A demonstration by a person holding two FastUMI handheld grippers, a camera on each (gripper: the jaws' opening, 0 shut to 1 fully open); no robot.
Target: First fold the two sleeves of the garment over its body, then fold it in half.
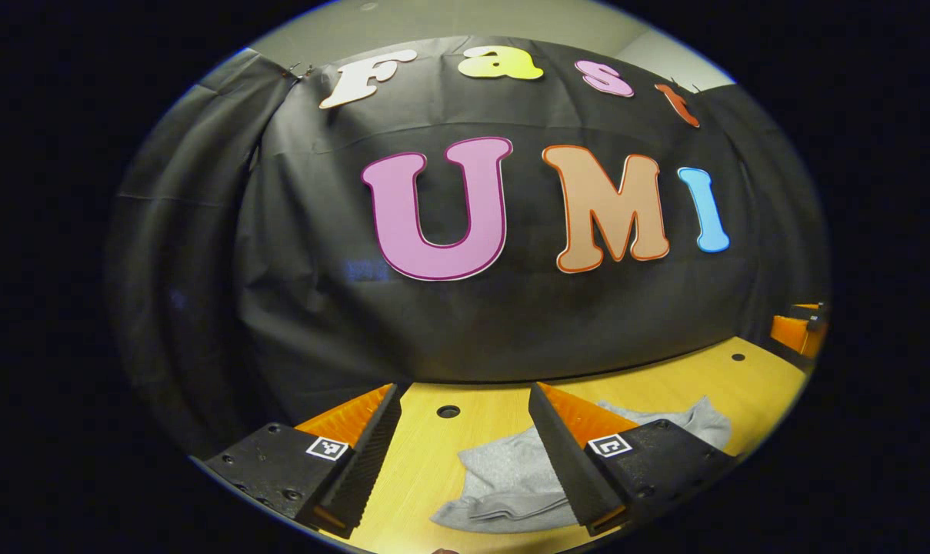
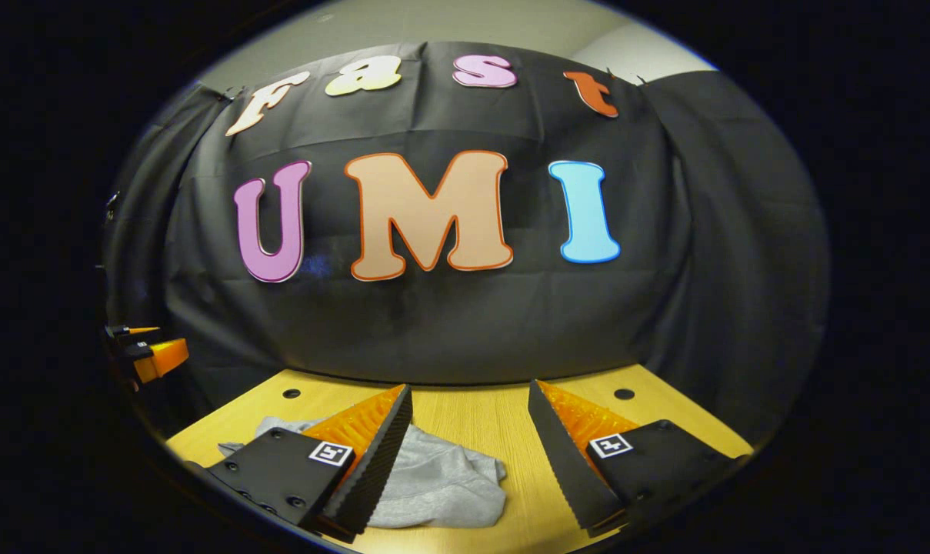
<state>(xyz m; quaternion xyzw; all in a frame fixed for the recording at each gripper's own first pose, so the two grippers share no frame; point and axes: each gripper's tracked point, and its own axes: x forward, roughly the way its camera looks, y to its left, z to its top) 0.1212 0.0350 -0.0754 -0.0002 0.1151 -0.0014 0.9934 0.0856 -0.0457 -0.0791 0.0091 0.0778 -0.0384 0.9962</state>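
Note:
A grey garment [image 1: 503, 481] lies bunched on the wooden table [image 1: 426, 454], partly behind my left gripper's right finger; more of its cloth shows past that finger. My left gripper [image 1: 465, 404] hangs open above the table, nothing between its fingers. In the right gripper view the same grey garment [image 2: 441, 481] lies low and left, partly hidden by the left finger. My right gripper [image 2: 468, 400] is open over bare wood, holding nothing. The other gripper [image 2: 153, 355] shows far left in the right gripper view, and the other gripper [image 1: 799, 331] sits at the far right edge in the left gripper view.
The booth's black cloth wall [image 1: 472, 323] rises just behind the table's far edge. Small round holes [image 1: 448, 412] dot the tabletop, with another hole [image 2: 624, 394] near the back right. Bare wood [image 2: 511, 431] lies right of the garment.

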